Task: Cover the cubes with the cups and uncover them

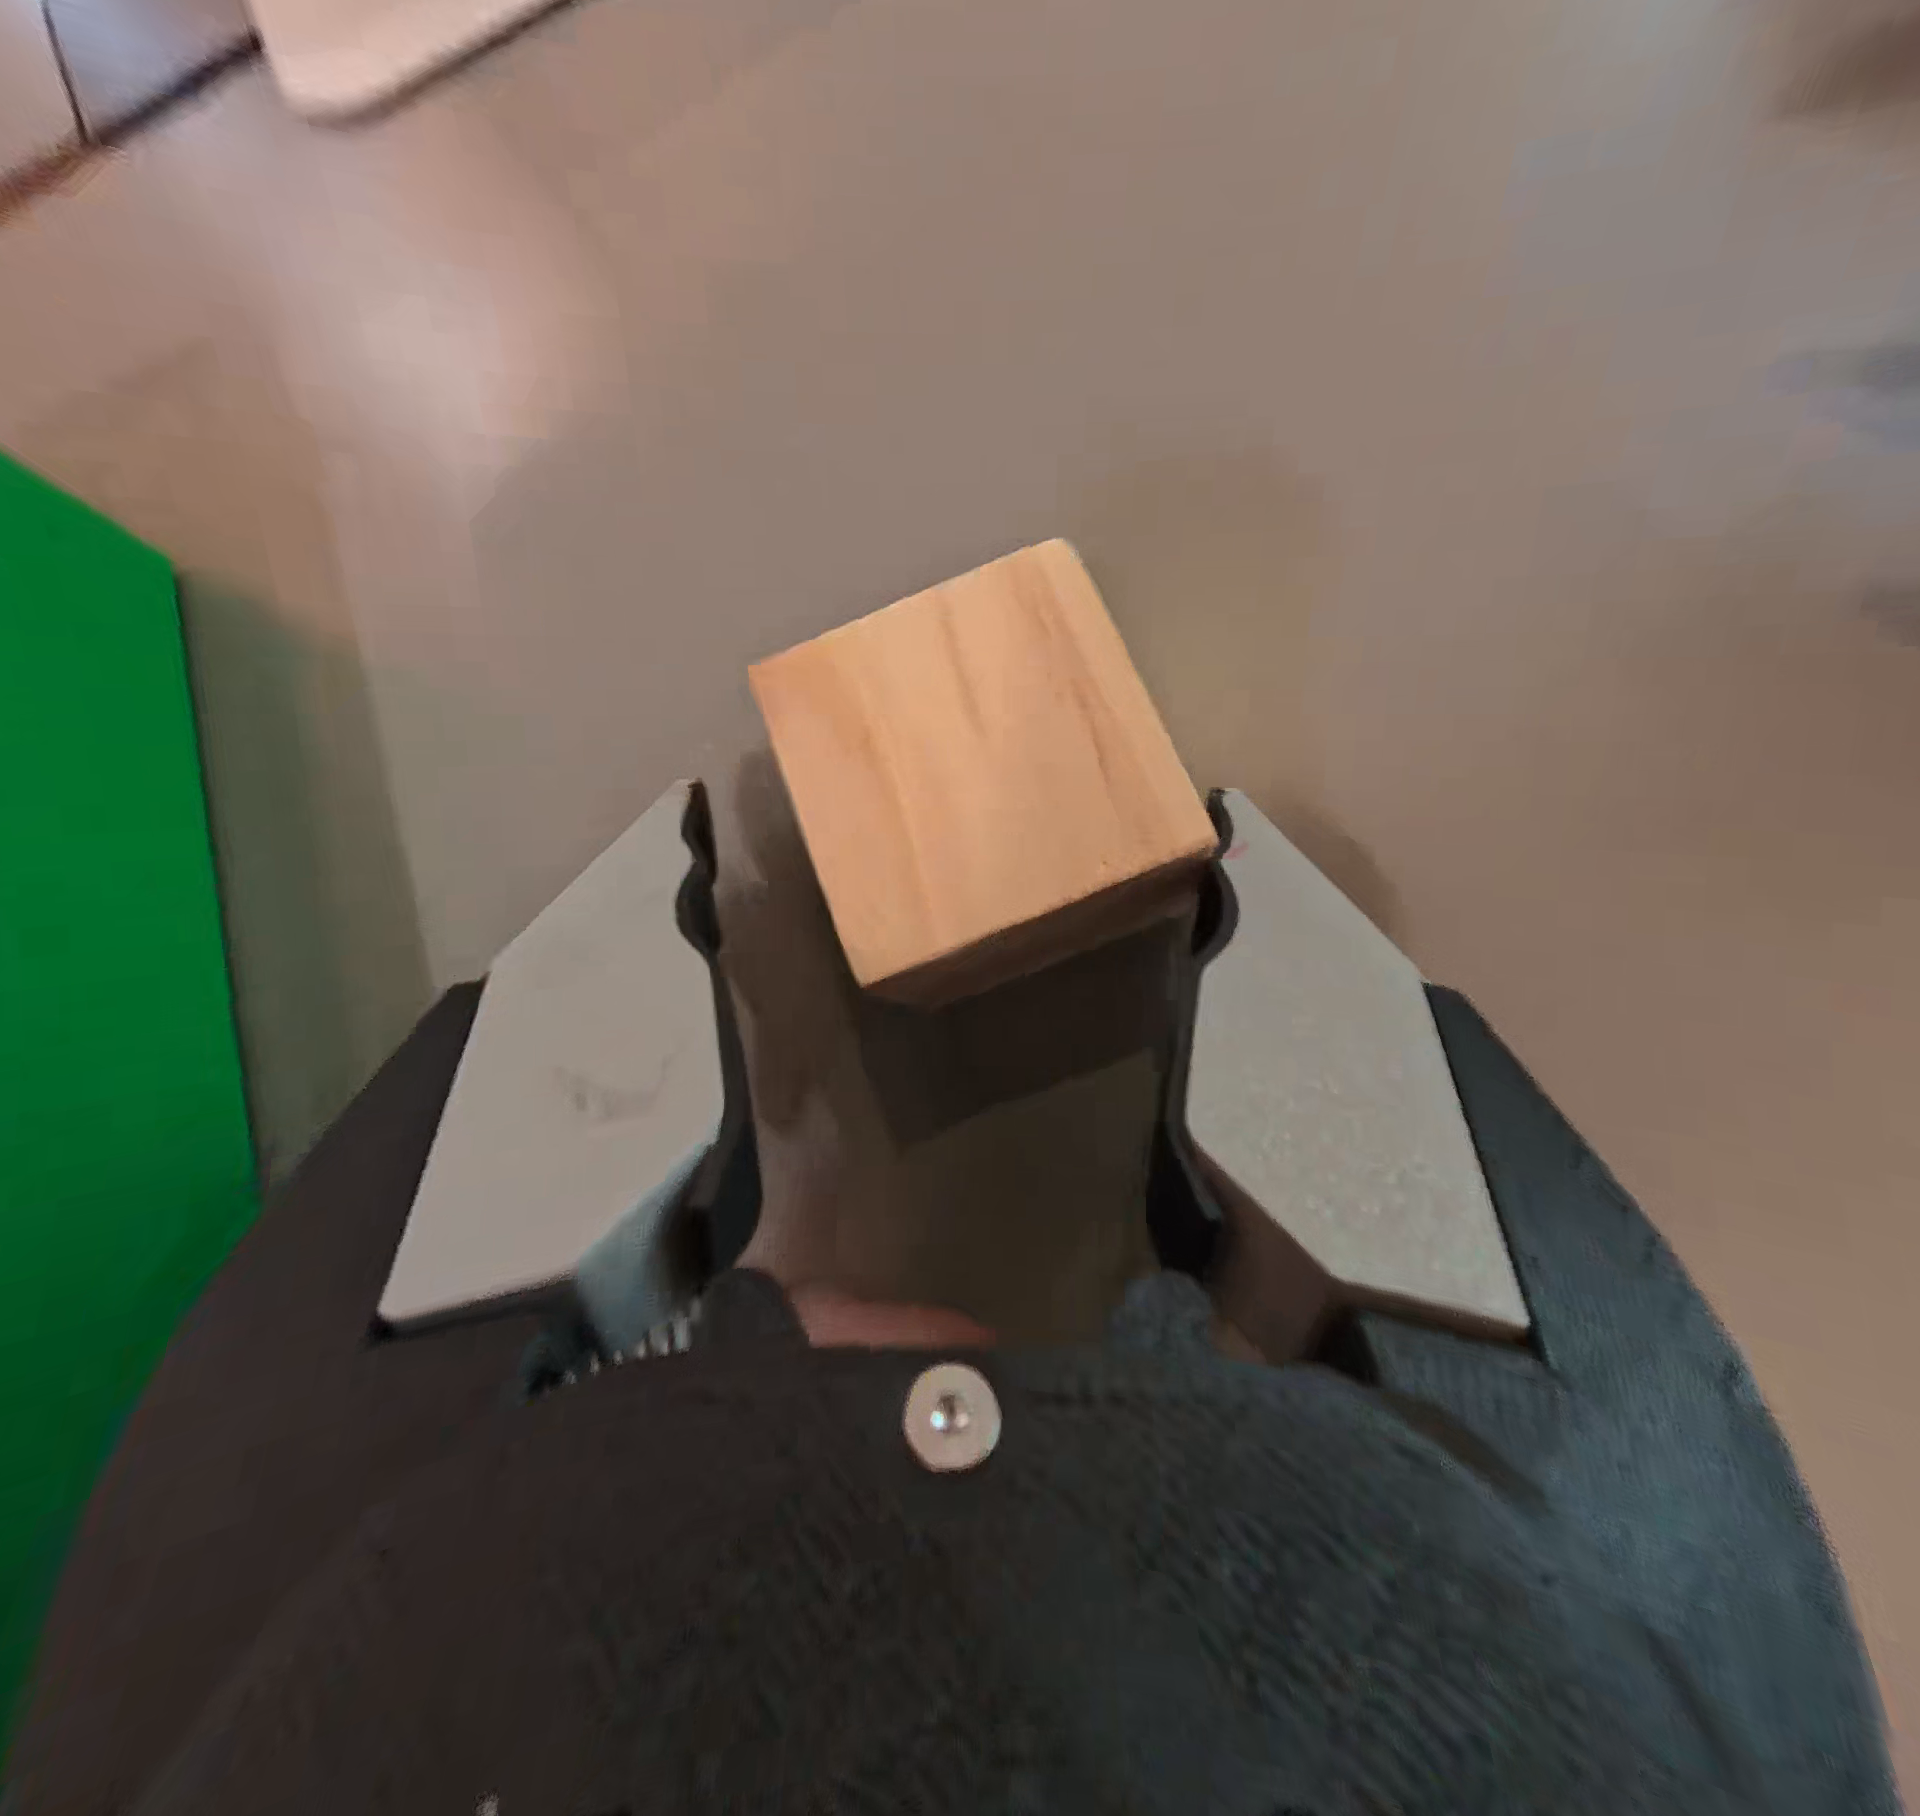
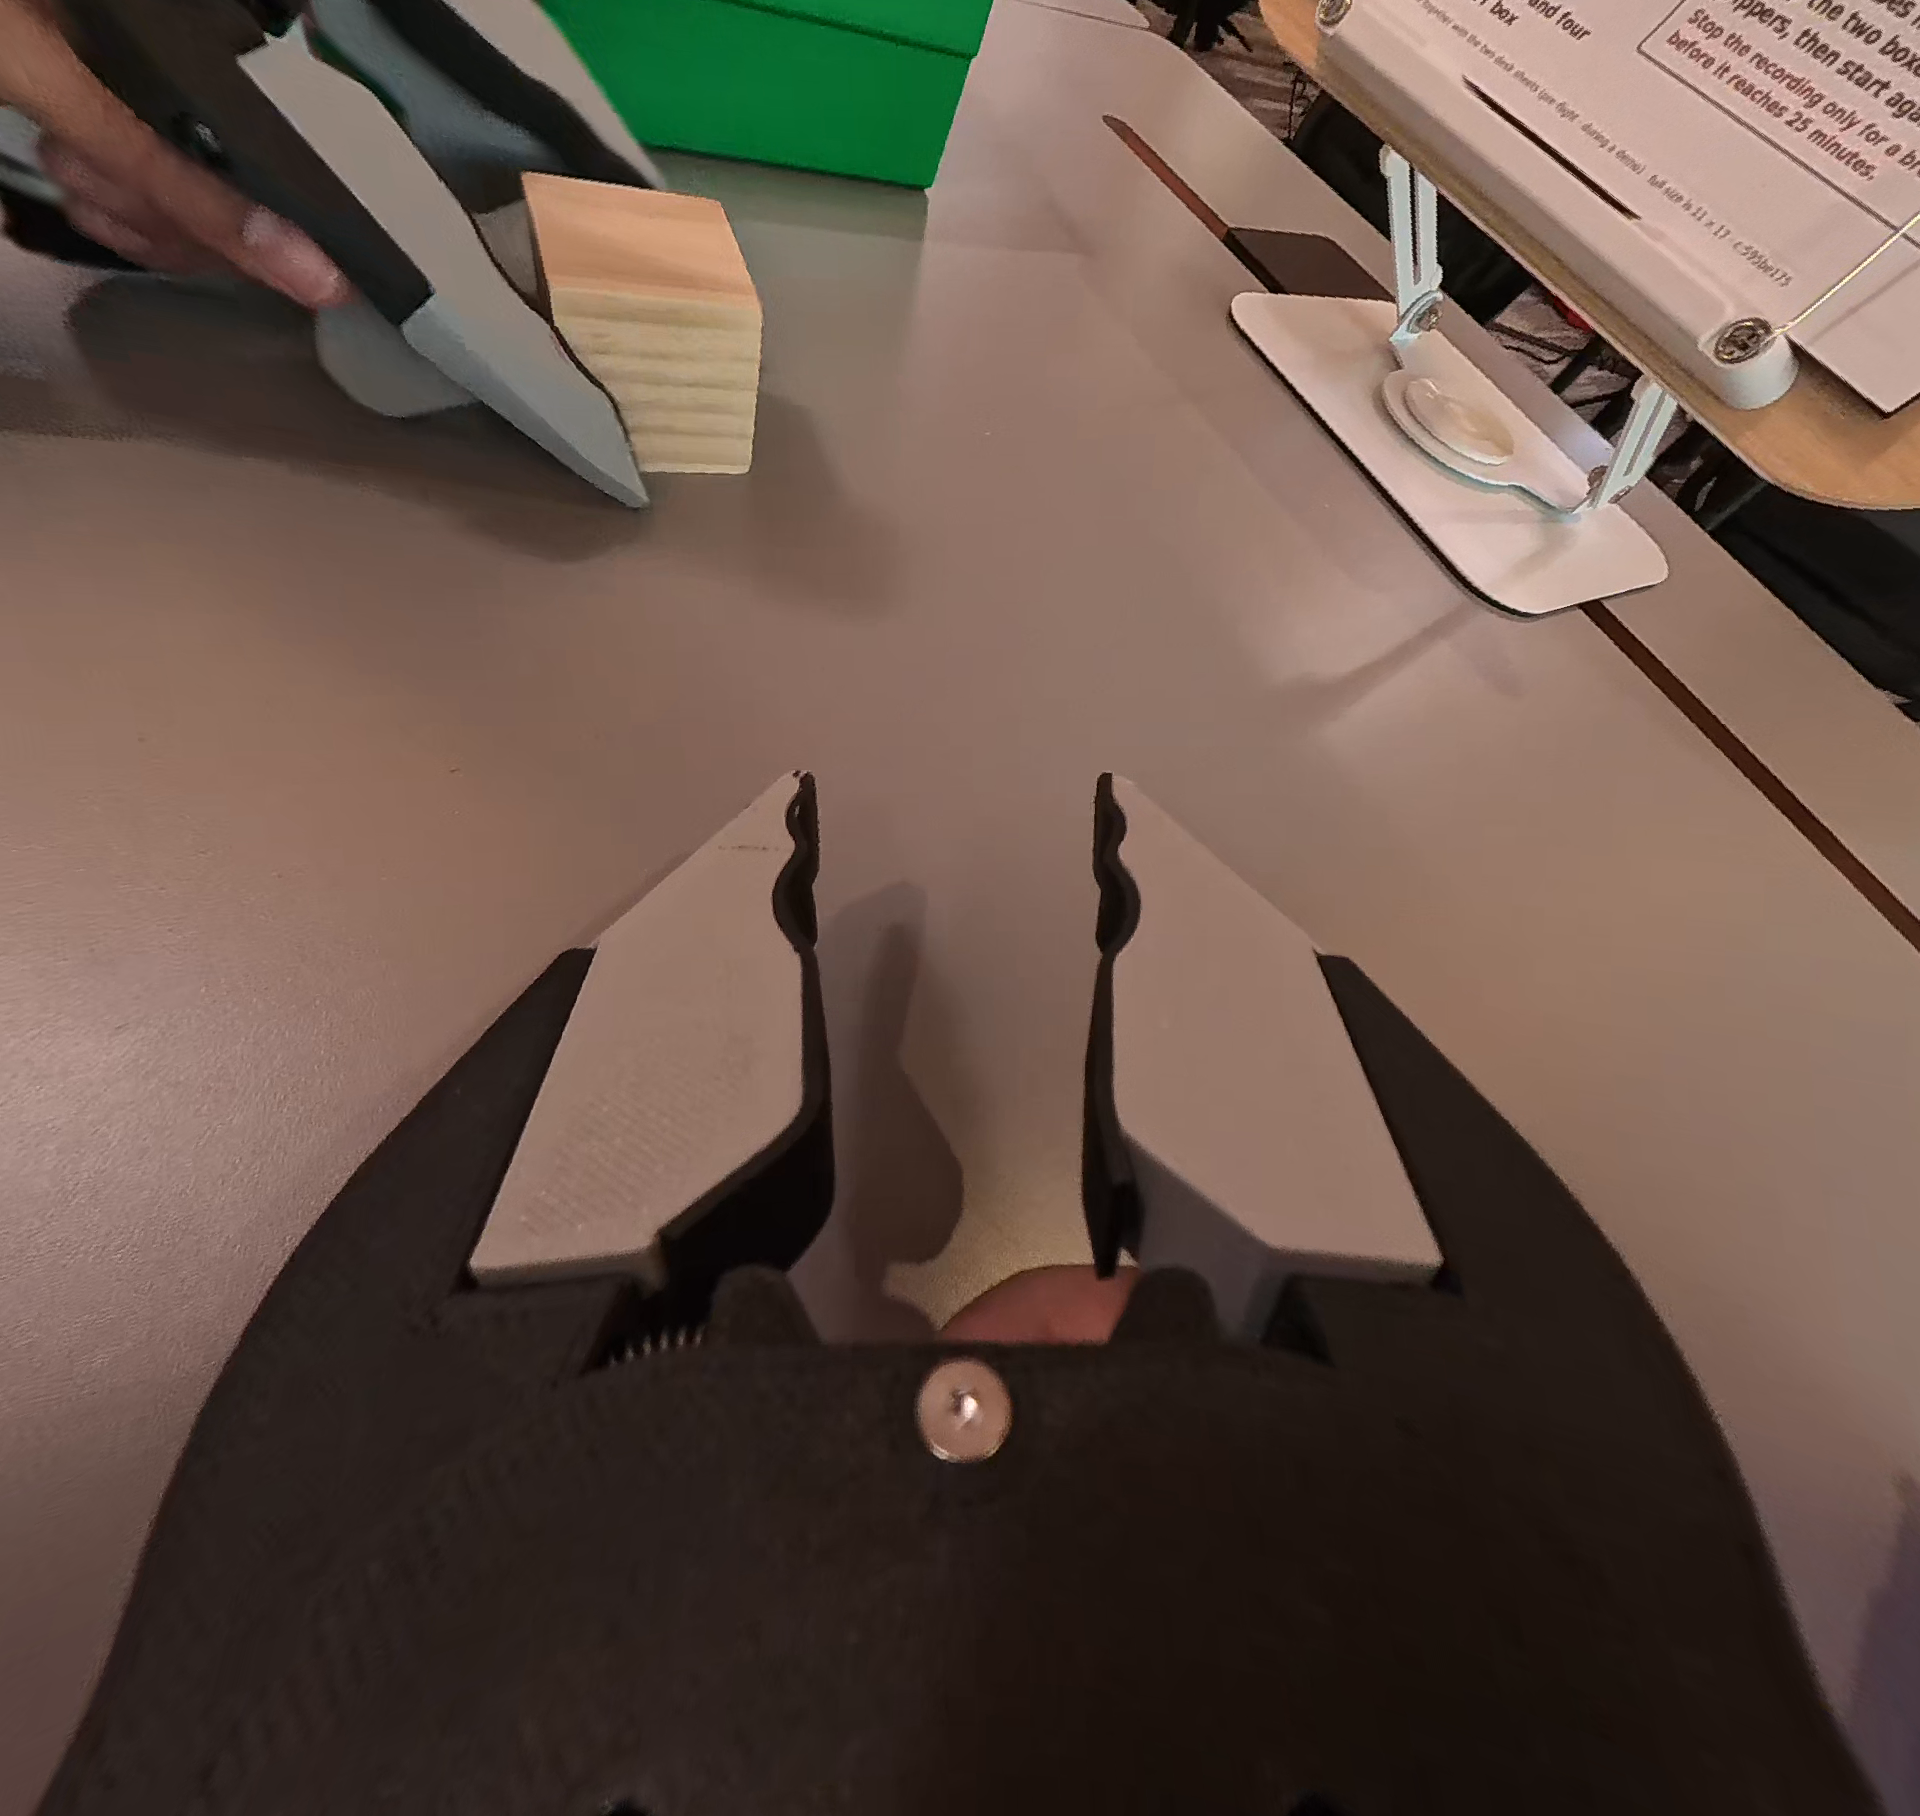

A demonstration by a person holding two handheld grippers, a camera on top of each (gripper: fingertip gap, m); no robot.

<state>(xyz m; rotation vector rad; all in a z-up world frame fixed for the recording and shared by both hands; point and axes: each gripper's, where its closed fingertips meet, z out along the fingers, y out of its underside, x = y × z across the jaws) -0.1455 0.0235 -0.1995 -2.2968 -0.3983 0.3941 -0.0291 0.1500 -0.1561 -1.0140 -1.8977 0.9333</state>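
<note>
A wooden cube point(image 1: 977, 769) sits on the grey tabletop point(image 2: 935, 623) between the fingers of the left gripper point(image 1: 956, 800), turned at an angle to them; its right corner touches the right pad point(image 1: 1218, 862) while a clear gap separates it from the left pad point(image 1: 694, 862), so the gripper stands apart rather than clamped. From the right wrist view the same cube point(image 2: 649, 312) rests flat on the tabletop in front of a green box point(image 2: 790, 31), with a person's hand point(image 2: 187, 208) holding the left gripper point(image 2: 592, 384) down at its near side. The right gripper point(image 2: 956, 800) hangs over bare tabletop, fingers spread with nothing between them. A white stand point(image 2: 1455, 457) holding a printed instruction sheet point(image 2: 1714, 52) is at the right
</note>
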